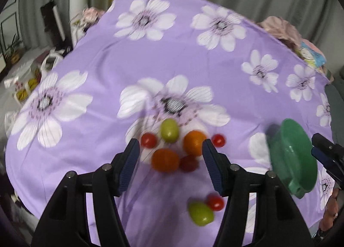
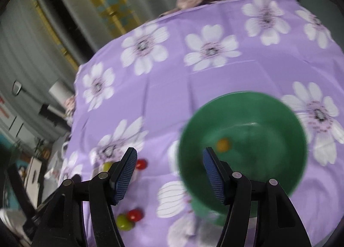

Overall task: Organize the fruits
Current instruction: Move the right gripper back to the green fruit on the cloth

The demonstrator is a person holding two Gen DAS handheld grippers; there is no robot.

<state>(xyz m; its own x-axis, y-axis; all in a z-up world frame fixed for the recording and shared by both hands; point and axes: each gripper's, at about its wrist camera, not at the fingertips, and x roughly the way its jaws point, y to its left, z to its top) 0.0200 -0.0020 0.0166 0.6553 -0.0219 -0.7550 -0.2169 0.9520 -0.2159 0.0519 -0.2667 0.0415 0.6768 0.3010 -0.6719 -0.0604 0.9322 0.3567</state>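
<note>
- Several fruits lie loose on the purple floral tablecloth [image 1: 172,53] ahead of us, and nothing stands between them and our left gripper [image 1: 171,146].
- We see a cluster just past the left fingertips: a green fruit [image 1: 169,130] farthest, two oranges [image 1: 165,160] [image 1: 194,142] touching or nearly so, and three red cherry tomatoes [image 1: 148,140] [image 1: 218,140] [image 1: 188,163] around them.
- Nearer to us, a second green fruit [image 1: 201,213] and a cherry tomato [image 1: 215,202] sit side by side.
- Our left jaws stand wide with nothing between them.
- To the right, the green plastic bowl [image 2: 279,118] sits on the cloth; a small orange-yellow fruit [image 2: 223,144] lies inside, blurred.
- Our right gripper [image 2: 169,156] hovers over the bowl's near-left rim, jaws wide and empty.
- Cluttered shelves and curtains lie beyond the table's far edge.
</note>
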